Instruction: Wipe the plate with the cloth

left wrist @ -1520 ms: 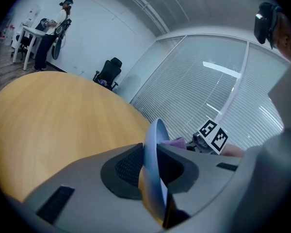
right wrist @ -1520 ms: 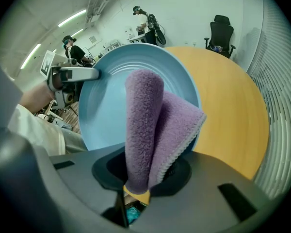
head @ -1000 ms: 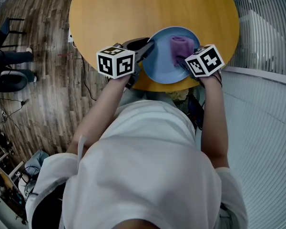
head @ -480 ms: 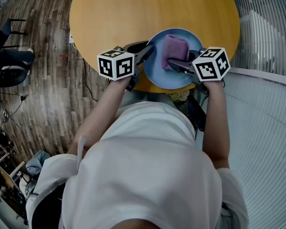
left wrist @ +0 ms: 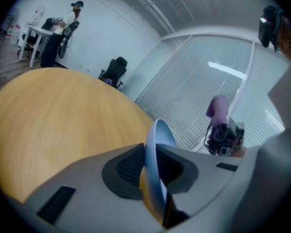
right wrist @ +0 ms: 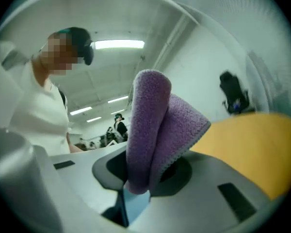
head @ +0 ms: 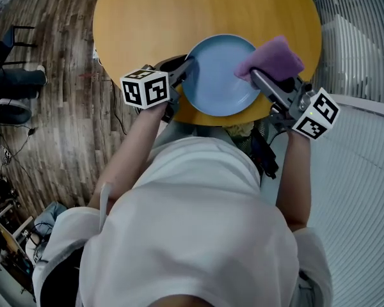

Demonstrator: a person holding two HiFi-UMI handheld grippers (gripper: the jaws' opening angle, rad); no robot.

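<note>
Your left claw [head: 183, 70] is pinching the left rim of the blue plate [head: 214, 75], which sits at the near edge of the round wooden counter [head: 153, 11]. The left gripper view shows that rim clamped between both pads. To the right, your right claw [head: 255, 75] is pinching the folded purple cloth [head: 273, 57], which sticks out of it beside the plate's right rim, over the counter's near-right edge.
</note>
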